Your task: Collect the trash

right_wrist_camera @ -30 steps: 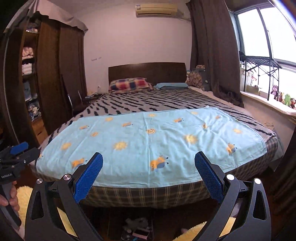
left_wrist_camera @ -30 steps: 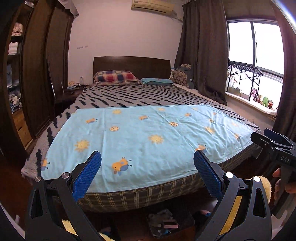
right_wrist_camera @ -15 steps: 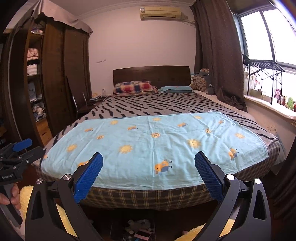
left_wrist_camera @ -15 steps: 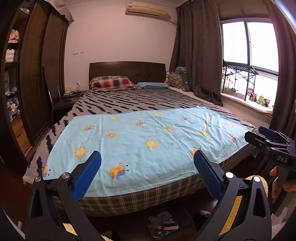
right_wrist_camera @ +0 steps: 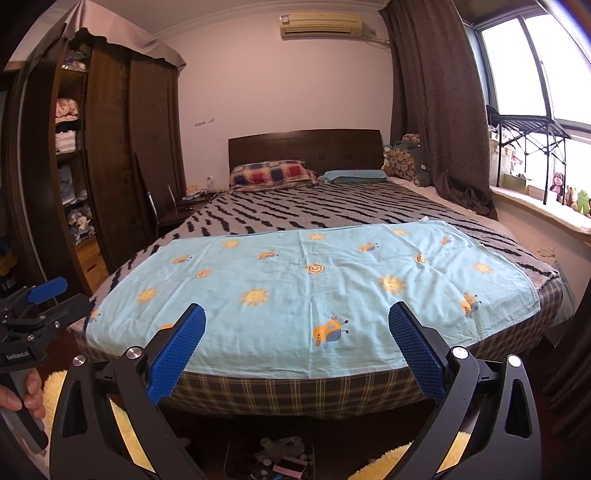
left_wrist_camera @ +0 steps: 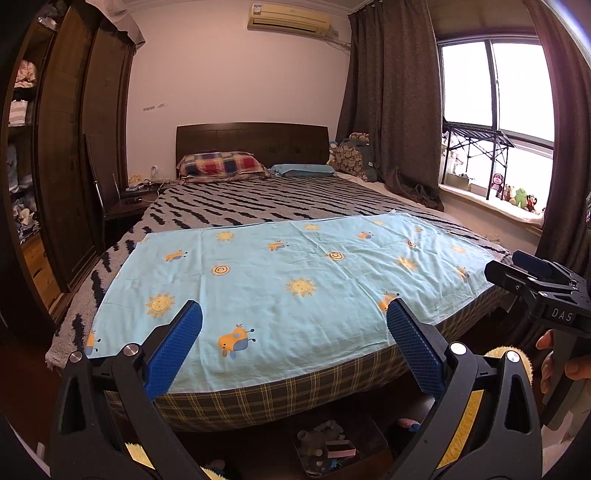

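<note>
Both tongs, left tongs (left_wrist_camera: pixel 293 347) and right tongs (right_wrist_camera: pixel 295 350), gape apart, empty, above bed (left_wrist_camera: pixel 258 221) foot. Trash (left_wrist_camera: pixel 325 443) lies in bin below, under bed edge. Advice: tilt down, pick one piece.

Home bedroom: double bed (left_wrist_camera: pixel 258 221) with wooden headboard (left_wrist_camera: pixel 251 138), pillows (left_wrist_camera: pixel 221 166), dark wardrobe (left_wrist_camera: pixel 74 147), wall AC unit (left_wrist_camera: pixel 288 20), curtained window (left_wrist_camera: pixel 491 85), plush toys (left_wrist_camera: pixel 517 195) on sill.
</note>
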{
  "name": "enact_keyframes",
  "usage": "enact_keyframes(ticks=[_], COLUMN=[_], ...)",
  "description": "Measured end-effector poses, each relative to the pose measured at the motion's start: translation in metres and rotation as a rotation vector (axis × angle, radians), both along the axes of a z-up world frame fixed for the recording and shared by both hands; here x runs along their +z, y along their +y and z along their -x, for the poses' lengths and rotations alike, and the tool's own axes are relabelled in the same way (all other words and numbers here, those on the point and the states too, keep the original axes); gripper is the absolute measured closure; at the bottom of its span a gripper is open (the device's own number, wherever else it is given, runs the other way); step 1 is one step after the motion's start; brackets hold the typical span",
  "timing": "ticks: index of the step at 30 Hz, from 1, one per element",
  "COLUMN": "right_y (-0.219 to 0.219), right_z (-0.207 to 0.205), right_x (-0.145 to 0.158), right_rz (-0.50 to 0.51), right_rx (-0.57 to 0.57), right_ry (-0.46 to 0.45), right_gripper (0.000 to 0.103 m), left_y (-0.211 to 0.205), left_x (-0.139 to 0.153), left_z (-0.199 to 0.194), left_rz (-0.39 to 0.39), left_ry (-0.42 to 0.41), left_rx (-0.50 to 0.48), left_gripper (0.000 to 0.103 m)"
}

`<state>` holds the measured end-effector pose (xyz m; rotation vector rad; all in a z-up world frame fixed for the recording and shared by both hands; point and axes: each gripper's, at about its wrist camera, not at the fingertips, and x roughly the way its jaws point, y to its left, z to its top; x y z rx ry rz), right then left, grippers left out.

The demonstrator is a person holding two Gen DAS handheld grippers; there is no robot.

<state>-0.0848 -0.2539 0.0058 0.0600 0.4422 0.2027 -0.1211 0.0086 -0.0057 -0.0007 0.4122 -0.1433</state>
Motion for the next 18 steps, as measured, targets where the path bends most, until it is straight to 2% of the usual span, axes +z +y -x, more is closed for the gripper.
enact_keyframes(ticks=[18], right_y=[-0.0009], right_z=[-0.0006], right_x=[0.0011], right_rz=[-0.008], right_rx=[0.006], right_ry=[-0.006], right_gripper=[0.003], left_y=[0.0015], left_x=[-0.0005], left_z=[-0.0008], left_rz=[-0.004], left_ry=[0.0], left_rx=[0.005], left_gripper=[0.008])
